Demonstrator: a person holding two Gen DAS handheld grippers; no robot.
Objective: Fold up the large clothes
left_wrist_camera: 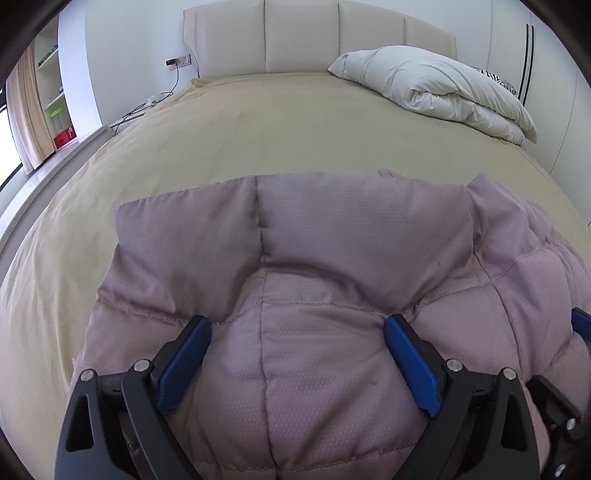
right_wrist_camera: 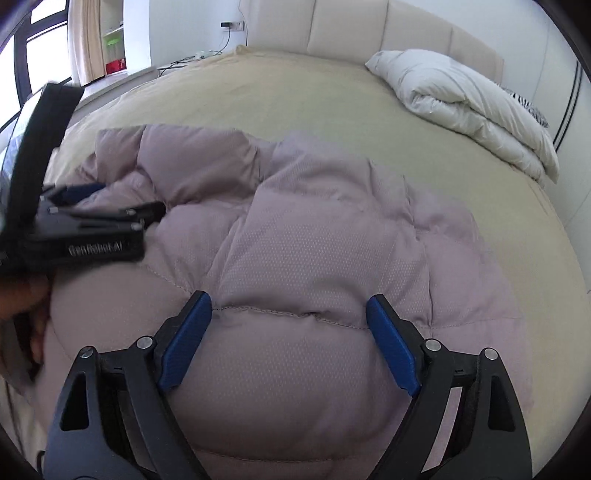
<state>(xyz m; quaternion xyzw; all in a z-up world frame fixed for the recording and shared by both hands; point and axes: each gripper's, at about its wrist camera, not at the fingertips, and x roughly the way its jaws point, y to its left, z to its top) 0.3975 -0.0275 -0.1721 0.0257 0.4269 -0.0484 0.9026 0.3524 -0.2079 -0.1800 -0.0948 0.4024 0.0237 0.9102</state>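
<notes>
A mauve quilted puffer jacket (left_wrist_camera: 332,258) lies spread on the beige bed; it also shows in the right wrist view (right_wrist_camera: 314,236). My left gripper (left_wrist_camera: 297,325) is open, its blue pads pressed down on the jacket's padding on either side of a seam. My right gripper (right_wrist_camera: 288,304) is open too, its blue pads resting on the jacket to the right of the left one. The left gripper also shows at the left of the right wrist view (right_wrist_camera: 92,206). The right gripper's fingertip (left_wrist_camera: 581,323) shows at the right edge of the left wrist view.
The beige bedcover (left_wrist_camera: 258,129) stretches ahead to a cream padded headboard (left_wrist_camera: 303,33). A folded white duvet (left_wrist_camera: 439,85) lies at the far right corner. Left of the bed are a floor, cables, shelves (left_wrist_camera: 55,99) and a curtain.
</notes>
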